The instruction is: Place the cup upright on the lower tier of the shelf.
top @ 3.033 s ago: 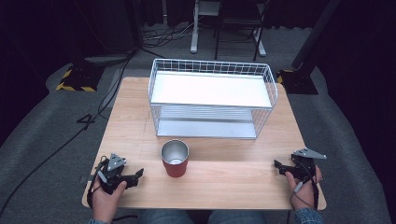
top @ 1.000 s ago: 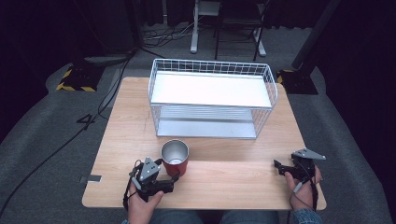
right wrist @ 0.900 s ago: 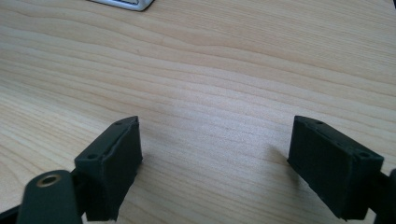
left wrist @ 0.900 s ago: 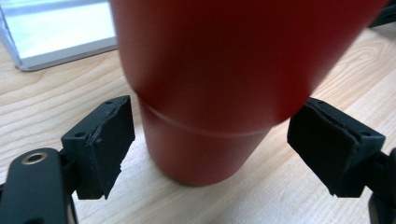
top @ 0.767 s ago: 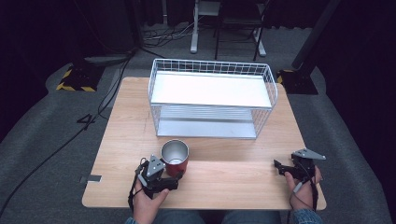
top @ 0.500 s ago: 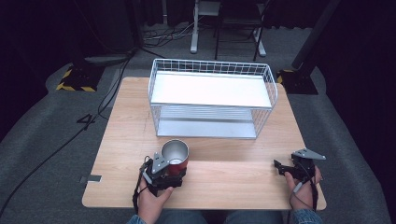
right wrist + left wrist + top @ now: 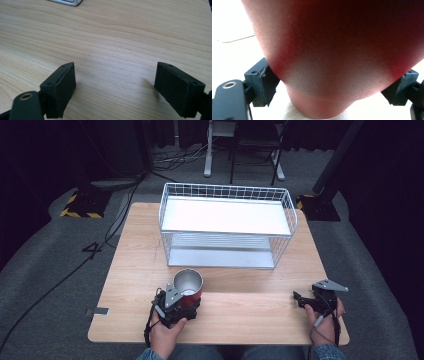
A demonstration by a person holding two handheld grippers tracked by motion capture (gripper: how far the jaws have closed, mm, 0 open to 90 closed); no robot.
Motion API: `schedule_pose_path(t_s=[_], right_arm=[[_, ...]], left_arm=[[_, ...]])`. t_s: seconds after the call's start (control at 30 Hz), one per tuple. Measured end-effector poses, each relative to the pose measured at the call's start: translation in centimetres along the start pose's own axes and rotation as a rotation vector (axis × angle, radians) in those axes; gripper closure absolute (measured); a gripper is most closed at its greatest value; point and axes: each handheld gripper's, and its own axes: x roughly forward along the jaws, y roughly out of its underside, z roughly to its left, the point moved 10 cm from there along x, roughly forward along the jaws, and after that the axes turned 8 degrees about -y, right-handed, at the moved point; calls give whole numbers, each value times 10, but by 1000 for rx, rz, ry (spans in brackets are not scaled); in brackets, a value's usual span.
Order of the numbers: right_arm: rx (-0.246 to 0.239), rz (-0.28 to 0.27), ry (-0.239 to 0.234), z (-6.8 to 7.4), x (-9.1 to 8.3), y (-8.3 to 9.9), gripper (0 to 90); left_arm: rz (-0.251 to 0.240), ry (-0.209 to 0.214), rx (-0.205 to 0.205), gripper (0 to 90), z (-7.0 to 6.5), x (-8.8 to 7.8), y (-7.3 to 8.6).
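A red cup [image 7: 188,283] with a bare metal inside stands upright near the table's front edge, left of the middle. My left gripper [image 7: 186,303] is pushed up to its near side. In the left gripper view the cup's red wall [image 7: 337,50] sits between the wide-spread jaws, and the pads [image 7: 268,83] are close against its sides without clamping it. My right gripper [image 7: 301,299] rests at the front right of the table, far from the cup. It stands open over bare wood [image 7: 115,82].
A white wire rack [image 7: 227,215] with two shelves takes up the back middle of the wooden table [image 7: 250,317], just behind the cup. Cables, a chair base and a yellow-black striped plate lie on the grey floor beyond.
My left gripper has slid from the table's front left corner rightward up to the cup, so that the cup now stands between its jaws. The cup and my right gripper have stayed put.
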Motion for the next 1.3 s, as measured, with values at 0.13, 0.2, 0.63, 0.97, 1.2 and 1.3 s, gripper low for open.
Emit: schedule_pose_path(t_s=[0.13, 0.2, 0.63, 0.97, 1.2, 1.3], right_arm=[[-1, 0, 0, 0, 0, 0, 174], [-4, -1, 1, 0, 0, 0, 175], [1, 1, -1, 0, 0, 0, 174], [1, 0, -1, 0, 0, 0, 174], [2, 1, -2, 0, 0, 0, 174], [1, 1, -1, 0, 0, 0, 174]], left_arm=[[-7, 1, 11, 156, -1, 0, -1], [-10, 8, 8, 157, -2, -1, -1], [-10, 34, 36, 159, -6, -9, -13], [-7, 53, 77, 159, -10, -7, -34], [-22, 57, 75, 159, -10, 0, -52], [-24, 61, 78, 160, -11, 5, -58]])
